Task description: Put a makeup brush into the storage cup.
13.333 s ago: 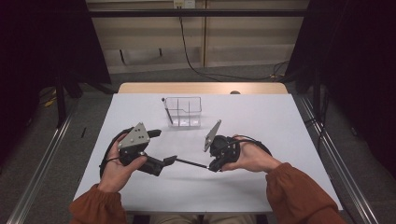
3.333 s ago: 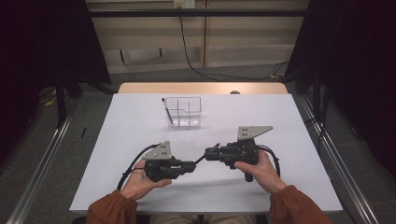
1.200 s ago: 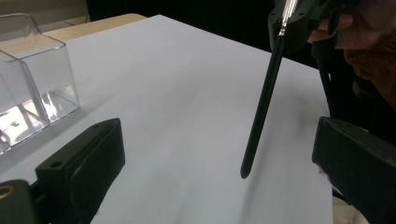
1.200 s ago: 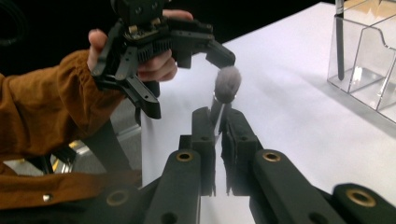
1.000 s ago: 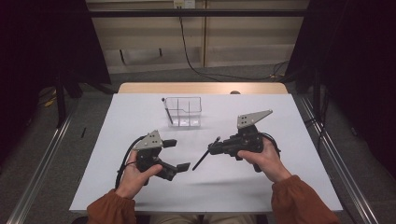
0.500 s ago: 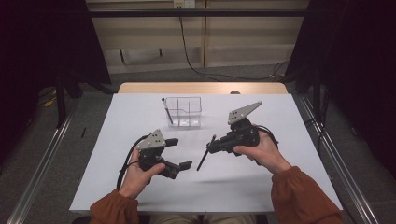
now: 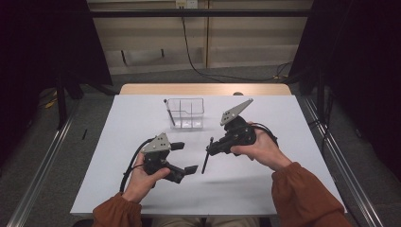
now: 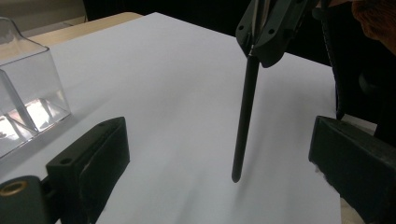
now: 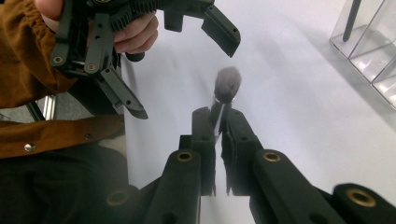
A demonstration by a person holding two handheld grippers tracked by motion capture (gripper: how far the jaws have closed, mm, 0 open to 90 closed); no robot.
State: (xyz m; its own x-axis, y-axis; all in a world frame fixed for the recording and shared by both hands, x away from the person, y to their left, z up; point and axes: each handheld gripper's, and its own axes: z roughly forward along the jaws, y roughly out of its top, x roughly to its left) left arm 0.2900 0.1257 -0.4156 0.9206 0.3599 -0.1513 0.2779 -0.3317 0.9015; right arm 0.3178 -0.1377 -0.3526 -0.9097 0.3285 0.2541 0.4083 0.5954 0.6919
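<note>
- Left gripper held low over the white table, left of centre; jaws wide apart, nothing between them, one jaw pad at each side of the left gripper view.
- Just to its right, a slim black makeup brush, clamped near its upper end and hanging steeply, lower tip close above the table or just touching; cannot tell which.
- In the left gripper view, the brush handle standing almost upright between the open jaws, apart from both.
- In the right gripper view, a soft grey bristle tuft poking out past the jaw tips.
- Right gripper right of centre, jaws narrow and closed on the brush just below the tuft.
- Farther back, between the two grippers, a clear plastic compartment organiser with another dark stick-like item leaning in its left cell.
- Brush likely very light, with a stiff, smooth and possibly slippery handle; bristles soft and easily splayed.
- Best held on the rigid handle or ferrule, never on the tuft.
</note>
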